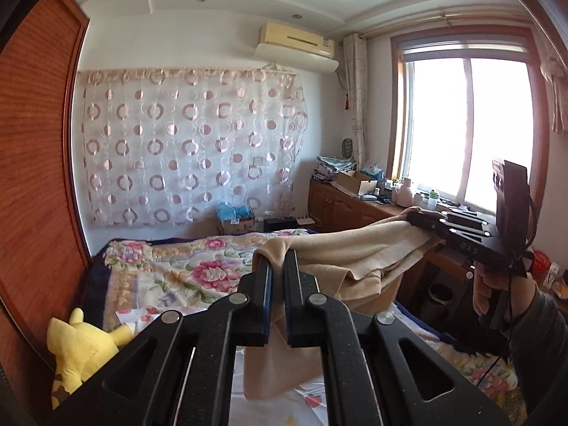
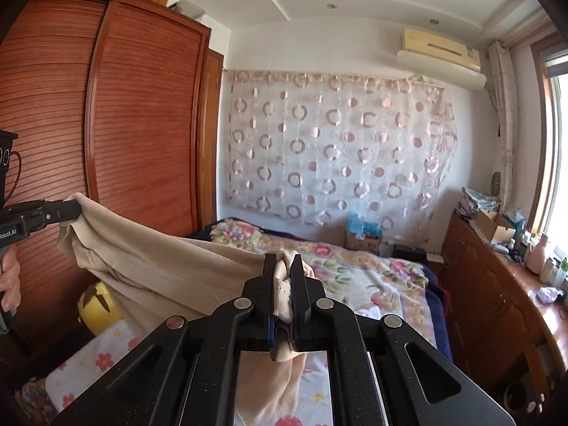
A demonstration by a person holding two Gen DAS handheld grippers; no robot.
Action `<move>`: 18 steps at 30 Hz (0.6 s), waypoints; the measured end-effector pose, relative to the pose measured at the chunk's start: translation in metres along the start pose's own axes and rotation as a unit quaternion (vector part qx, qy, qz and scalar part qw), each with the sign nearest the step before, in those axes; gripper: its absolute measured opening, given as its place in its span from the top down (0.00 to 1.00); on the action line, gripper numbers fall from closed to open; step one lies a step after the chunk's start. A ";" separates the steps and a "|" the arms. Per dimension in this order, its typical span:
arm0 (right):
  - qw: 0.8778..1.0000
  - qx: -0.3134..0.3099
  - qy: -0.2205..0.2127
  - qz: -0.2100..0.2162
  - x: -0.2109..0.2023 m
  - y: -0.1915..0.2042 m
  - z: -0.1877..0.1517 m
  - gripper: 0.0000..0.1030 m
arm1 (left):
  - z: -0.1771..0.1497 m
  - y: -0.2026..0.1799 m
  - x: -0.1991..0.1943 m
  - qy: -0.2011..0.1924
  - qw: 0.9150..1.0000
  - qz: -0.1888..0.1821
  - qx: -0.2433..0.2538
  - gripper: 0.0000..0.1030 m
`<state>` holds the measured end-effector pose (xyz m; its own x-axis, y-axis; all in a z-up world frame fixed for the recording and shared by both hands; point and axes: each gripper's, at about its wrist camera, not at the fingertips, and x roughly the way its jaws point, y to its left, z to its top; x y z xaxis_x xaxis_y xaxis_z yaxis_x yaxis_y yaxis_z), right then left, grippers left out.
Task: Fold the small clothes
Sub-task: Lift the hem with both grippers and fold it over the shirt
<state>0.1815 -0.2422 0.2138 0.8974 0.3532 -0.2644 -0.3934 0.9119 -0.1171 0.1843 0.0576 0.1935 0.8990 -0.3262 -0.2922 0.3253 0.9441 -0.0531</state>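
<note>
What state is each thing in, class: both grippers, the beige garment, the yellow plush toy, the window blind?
Left gripper: shut on beige garment.
Right gripper: shut on the garment.
Beige garment: lifted, stretched between grippers, sagging over floral bed.
Yellow plush toy: lying beside wardrobe.
Window blind: rolled up.

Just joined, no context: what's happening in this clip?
A person holds a two-finger gripper in each hand and has a beige garment lifted above the floral bed. The left gripper is shut on one end of the cloth, the right gripper on the other, so the fabric hangs stretched between them with a loose part drooping below. No fold is visible yet. A yellow plush toy sits at the bed's edge.
</note>
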 end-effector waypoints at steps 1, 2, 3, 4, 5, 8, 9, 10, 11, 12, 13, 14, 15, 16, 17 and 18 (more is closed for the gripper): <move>1.000 -0.006 -0.001 0.002 -0.002 0.007 -0.011 0.94 | -0.003 -0.002 -0.006 0.002 1.000 -0.001 0.006 0.94; 1.000 -0.013 -0.001 0.002 -0.010 0.010 -0.021 0.94 | -0.010 -0.006 -0.012 0.006 1.000 -0.005 0.010 0.94; 1.000 -0.015 0.001 0.008 -0.016 0.012 -0.030 0.94 | -0.019 -0.008 -0.017 0.011 1.000 -0.010 0.013 0.94; 1.000 -0.015 0.005 0.016 -0.023 0.014 -0.045 0.94 | -0.032 -0.010 -0.021 0.020 1.000 -0.016 0.015 0.94; 1.000 -0.015 0.010 0.024 -0.030 0.014 -0.058 0.94 | -0.054 -0.014 -0.026 0.036 0.999 -0.022 0.018 0.94; 0.997 0.003 0.042 0.068 -0.050 0.016 -0.115 0.94 | -0.130 -0.022 -0.041 0.077 0.996 -0.051 -0.010 0.94; 0.994 0.023 0.058 0.091 -0.054 0.016 -0.139 0.94 | -0.151 -0.025 -0.046 0.083 0.995 -0.057 -0.018 0.94; 0.991 0.034 0.074 0.105 -0.058 0.018 -0.163 0.94 | -0.178 -0.028 -0.051 0.094 0.993 -0.062 -0.031 0.94; 0.989 0.039 0.092 0.111 -0.061 0.022 -0.185 0.94 | -0.203 -0.029 -0.055 0.107 0.990 -0.069 -0.054 0.94; 0.986 0.047 0.109 0.120 -0.062 0.025 -0.207 0.94 | -0.222 -0.030 -0.055 0.119 0.987 -0.076 -0.075 0.94; 0.982 0.053 0.130 0.127 -0.060 0.028 -0.227 0.94 | -0.240 -0.030 -0.052 0.136 0.983 -0.081 -0.093 0.94; 0.979 0.060 0.148 0.130 -0.057 0.029 -0.242 0.94 | -0.250 -0.032 -0.050 0.145 0.981 -0.080 -0.098 0.94; 0.975 0.070 0.159 0.136 -0.054 0.028 -0.251 0.94 | -0.261 -0.033 -0.045 0.157 0.979 -0.076 -0.104 0.94; 0.974 0.069 0.166 0.138 -0.051 0.027 -0.256 0.94 | -0.266 -0.032 -0.039 0.166 0.977 -0.077 -0.107 0.94; 0.974 0.063 0.168 0.135 -0.047 0.026 -0.254 0.94 | -0.265 -0.032 -0.035 0.172 0.976 -0.077 -0.108 0.94; 0.975 0.062 0.168 0.135 -0.045 0.023 -0.253 0.94 | -0.264 -0.031 -0.031 0.176 0.976 -0.074 -0.107 0.94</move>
<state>0.0817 -0.2897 -0.0191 0.6404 0.5144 -0.5703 -0.5601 0.8209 0.1116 0.0692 0.0506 -0.0475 0.6783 -0.4593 -0.5736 0.3425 0.8882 -0.3062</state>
